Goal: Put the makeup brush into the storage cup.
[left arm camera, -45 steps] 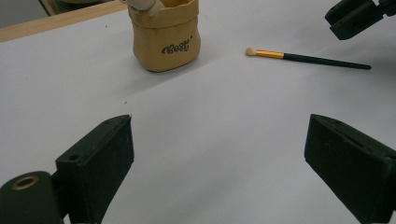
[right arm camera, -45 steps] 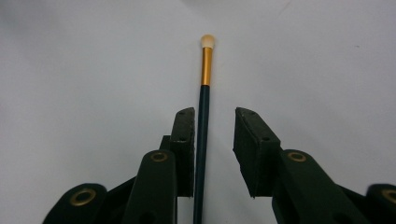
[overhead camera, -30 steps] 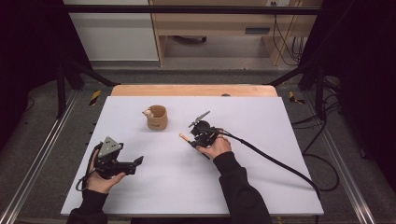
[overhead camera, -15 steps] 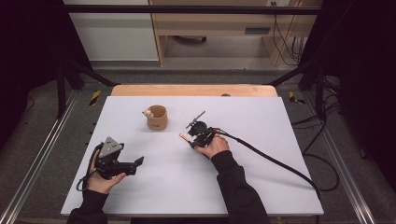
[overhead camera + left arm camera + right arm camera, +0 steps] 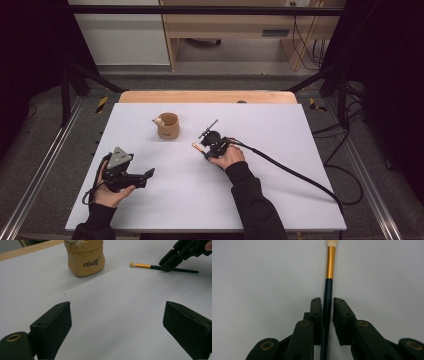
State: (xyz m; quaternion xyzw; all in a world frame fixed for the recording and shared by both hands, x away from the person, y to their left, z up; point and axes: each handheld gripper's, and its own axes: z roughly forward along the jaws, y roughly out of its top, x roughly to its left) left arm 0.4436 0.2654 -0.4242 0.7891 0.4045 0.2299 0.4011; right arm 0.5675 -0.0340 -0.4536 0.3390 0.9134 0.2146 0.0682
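The right gripper (image 5: 207, 149) is down on the white table (image 5: 280, 195), and its two jaws stand narrow on either side of the dark handle of a small makeup brush (image 5: 329, 280). In the right gripper view the left jaw seems to touch the handle, while a thin gap remains at the right jaw, so I judge the grasp is almost closed but not yet firm. The brush lies flat on the table, near the middle, with its gold ferrule and pale tip pointing away from the gripper; in the left gripper view it (image 5: 147, 265) is to the right of a tan pouch (image 5: 85, 257) with dark lettering, and well apart from it. This pouch (image 5: 168, 125) stands upright behind the brush and something pale shows at its rim, but what it is I cannot tell. The left gripper (image 5: 131, 176) rests near the front left of the table with its jaws wide and nothing between them. It looks likely that the brush should go into the pouch; if so, only the approach is done, and lifting, carrying and placing are all left. Compared with one second ago, the right hand has moved slightly toward the brush, while the left gripper and the pouch are where they were.
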